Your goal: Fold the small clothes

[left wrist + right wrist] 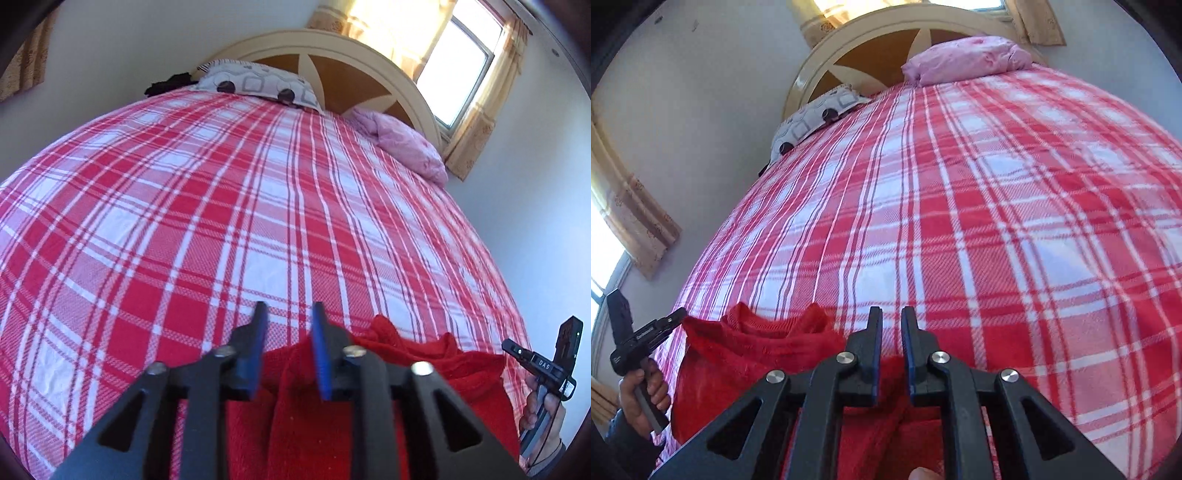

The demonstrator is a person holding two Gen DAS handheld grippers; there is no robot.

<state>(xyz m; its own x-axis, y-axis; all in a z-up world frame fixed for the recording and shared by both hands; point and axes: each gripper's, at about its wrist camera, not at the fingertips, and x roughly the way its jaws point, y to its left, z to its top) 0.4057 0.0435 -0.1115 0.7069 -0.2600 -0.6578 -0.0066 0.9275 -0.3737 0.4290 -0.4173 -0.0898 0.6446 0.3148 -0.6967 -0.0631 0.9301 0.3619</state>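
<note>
Altogether: one red garment, two pillows, two grippers with jaws apart.

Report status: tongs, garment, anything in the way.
Left tongs open, over the red knit garment. Right tongs open, narrow gap, nothing gripped. Garment rumpled on plaid bedspread, unfolded. Pillows at headboard, well clear.

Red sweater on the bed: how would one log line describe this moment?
stage: pre-fold | red sweater: rumpled on plaid bed | left gripper: open | right gripper: open, narrow gap
</note>
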